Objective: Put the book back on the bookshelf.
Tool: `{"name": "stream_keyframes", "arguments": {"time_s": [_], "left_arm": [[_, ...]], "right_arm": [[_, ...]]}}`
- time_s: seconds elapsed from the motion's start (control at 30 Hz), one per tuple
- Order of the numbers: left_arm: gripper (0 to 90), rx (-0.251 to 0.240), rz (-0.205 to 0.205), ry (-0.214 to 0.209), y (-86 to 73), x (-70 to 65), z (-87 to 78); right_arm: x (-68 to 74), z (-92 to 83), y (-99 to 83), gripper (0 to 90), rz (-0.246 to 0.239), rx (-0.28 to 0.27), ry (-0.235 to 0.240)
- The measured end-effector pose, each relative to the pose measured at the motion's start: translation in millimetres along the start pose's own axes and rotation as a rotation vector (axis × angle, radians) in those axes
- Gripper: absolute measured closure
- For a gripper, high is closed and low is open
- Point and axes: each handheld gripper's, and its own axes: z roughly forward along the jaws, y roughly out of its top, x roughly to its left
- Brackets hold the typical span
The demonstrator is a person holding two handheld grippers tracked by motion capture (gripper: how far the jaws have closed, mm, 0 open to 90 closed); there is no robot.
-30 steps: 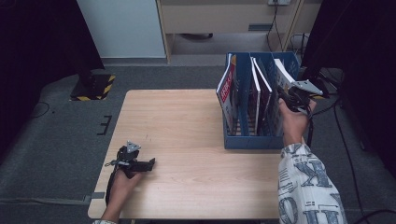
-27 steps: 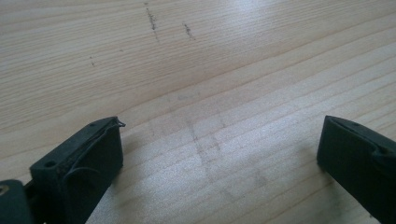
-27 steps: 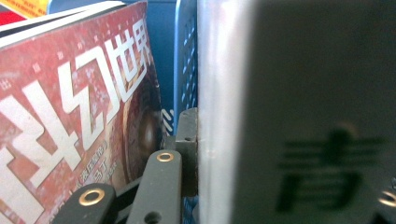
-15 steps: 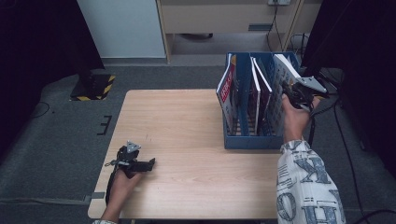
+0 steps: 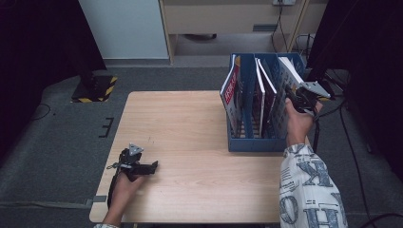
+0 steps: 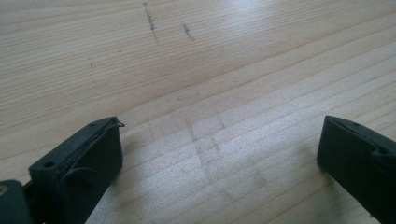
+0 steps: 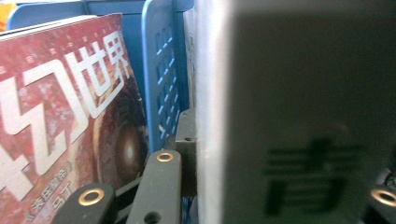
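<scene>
At the bench's far right corner our right gripper (image 5: 295,96) has barely moved, jaws clamping the book (image 7: 299,116) in the rack (image 5: 252,142); left gripper (image 5: 153,167) open.

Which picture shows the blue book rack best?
The high view: the whole blue book rack stands on the table with books in its slots. The right gripper view shows just one holed divider up close. The left gripper view shows bare tabletop.

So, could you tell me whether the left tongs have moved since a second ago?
No. The left tongs lie at the same spot near the table's front left corner.
</scene>
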Motion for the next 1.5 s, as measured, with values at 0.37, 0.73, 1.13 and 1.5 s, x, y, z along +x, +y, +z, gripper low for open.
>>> {"name": "stream_keyframes", "arguments": {"time_s": [0.37, 0.73, 1.13, 1.5], "left_arm": [[0.0, 0.000, -0.001, -0.001, 0.0, -0.1, 0.0], [0.0, 0.000, 0.000, 0.000, -0.1, -0.2, 0.0], [0.0, 0.000, 0.000, 0.000, -0.1, -0.1, 0.0], [0.0, 0.000, 0.000, -0.001, 0.1, -0.1, 0.1]], "right_arm": [[5.3, -4.2, -2.7, 70.9, -0.025, 0.024, 0.027], [3.8, -10.5, -4.9, 73.0, -0.070, 0.037, 0.039], [3.8, -9.2, -2.4, 73.7, -0.039, -0.019, 0.007], [7.5, -3.7, -6.6, 73.5, -0.048, -0.033, -0.012]]}}
